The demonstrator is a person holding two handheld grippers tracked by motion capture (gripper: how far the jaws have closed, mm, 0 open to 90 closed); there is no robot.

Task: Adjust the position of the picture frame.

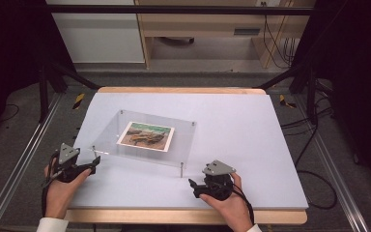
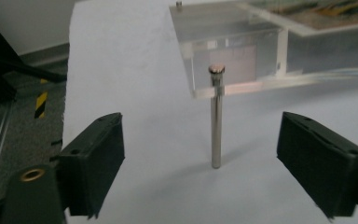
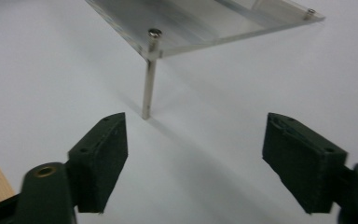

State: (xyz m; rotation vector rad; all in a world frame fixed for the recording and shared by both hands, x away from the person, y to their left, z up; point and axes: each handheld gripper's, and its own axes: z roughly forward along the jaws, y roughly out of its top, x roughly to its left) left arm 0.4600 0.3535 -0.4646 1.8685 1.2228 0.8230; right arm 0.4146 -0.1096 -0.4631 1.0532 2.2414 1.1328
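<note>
A clear acrylic frame stands on thin metal legs in the middle of the table, with a picture card of brown and green lying in it. My left gripper is open at the frame's near left corner, and its view looks at that corner's metal leg between the jaws. At the near right corner my right gripper is open too, facing another metal leg under the acrylic frame. Neither gripper touches the frame.
The frame rests on a pale sheet covering a wooden table. Metal rails run along both sides, and cables lie on the floor at the right. Cabinets stand beyond the table.
</note>
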